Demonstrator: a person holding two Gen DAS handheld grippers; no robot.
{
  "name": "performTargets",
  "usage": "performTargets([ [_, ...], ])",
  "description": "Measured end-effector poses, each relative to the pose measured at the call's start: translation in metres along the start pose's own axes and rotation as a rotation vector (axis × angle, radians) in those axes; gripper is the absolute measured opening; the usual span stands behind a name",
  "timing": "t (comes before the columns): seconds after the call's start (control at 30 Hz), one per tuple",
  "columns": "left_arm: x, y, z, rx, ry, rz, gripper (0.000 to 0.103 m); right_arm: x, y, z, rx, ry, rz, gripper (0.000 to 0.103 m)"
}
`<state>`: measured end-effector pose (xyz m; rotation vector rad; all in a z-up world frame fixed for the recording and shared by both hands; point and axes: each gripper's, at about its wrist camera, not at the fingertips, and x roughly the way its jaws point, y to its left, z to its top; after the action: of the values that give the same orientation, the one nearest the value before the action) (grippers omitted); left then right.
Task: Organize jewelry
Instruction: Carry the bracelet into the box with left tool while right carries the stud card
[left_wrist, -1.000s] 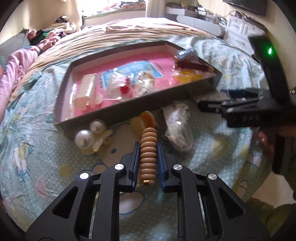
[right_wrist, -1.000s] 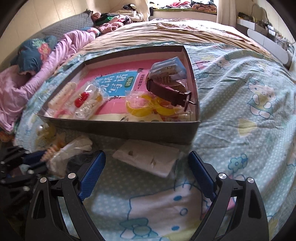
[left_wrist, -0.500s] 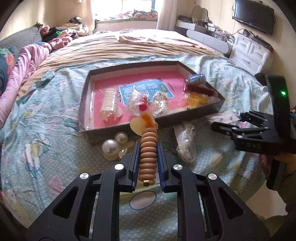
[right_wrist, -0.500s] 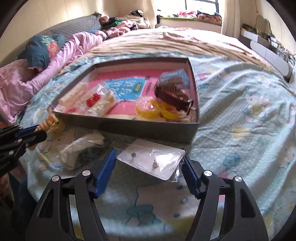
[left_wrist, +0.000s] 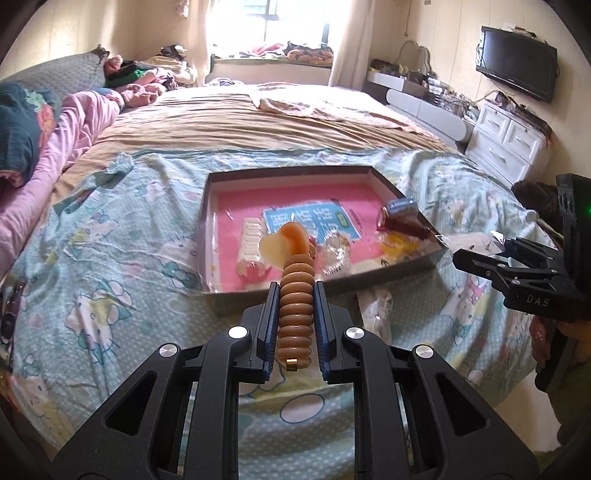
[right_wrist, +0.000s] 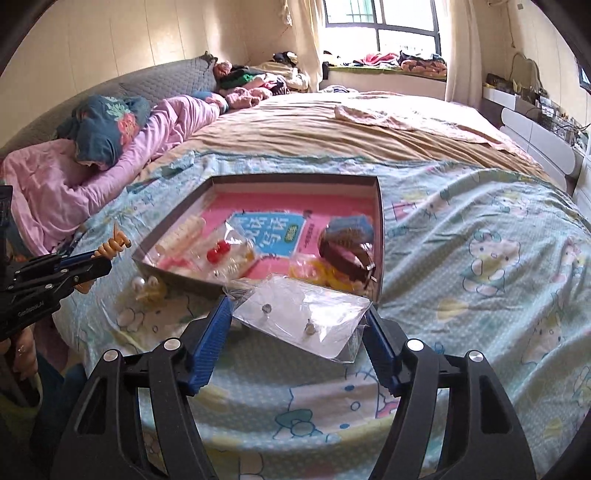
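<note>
- Fingers (left_wrist: 270, 325) of the left gripper (left_wrist: 295, 328) clamp a brown ribbed hair clip (left_wrist: 296, 314), held above the bed (left_wrist: 122, 236).
- Right gripper (right_wrist: 299, 347) pinches a clear earring packet (right_wrist: 306, 317) by its edges.
- Shallow box (right_wrist: 379, 236) holds a brown strap (right_wrist: 347, 258), yellow rings (right_wrist: 314, 271), red-beaded packet (right_wrist: 221, 254) and cream clip (left_wrist: 251, 243).
- Pearl ornament (right_wrist: 142, 286) lies outside, just beside the box's near wall.

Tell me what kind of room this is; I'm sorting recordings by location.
Most likely a home bedroom: a large bed with cartoon-print bedding, a pillow and pink quilt at its head, a white dresser, and a wall-mounted TV.
</note>
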<state>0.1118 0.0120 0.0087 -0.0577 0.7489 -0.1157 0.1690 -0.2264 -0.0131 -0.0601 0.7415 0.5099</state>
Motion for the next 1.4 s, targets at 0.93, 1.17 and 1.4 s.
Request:
performTargets([
  [0.93, 0.030, 0.006, 0.058, -0.050, -0.016, 0.002, 0.011, 0.008, 0.013, 0.056, -0.033, -0.116, 0.021, 0.067],
  [1.17, 0.057, 0.009, 0.059, -0.066, 0.017, 0.006, 0.011, 0.028, 0.007, 0.058, -0.030, -0.093, -0.007, 0.067],
  [1.4, 0.077, 0.009, 0.052, -0.061, 0.056, -0.008, 0.011, 0.050, 0.006, 0.051, -0.034, -0.044, -0.018, 0.067],
])
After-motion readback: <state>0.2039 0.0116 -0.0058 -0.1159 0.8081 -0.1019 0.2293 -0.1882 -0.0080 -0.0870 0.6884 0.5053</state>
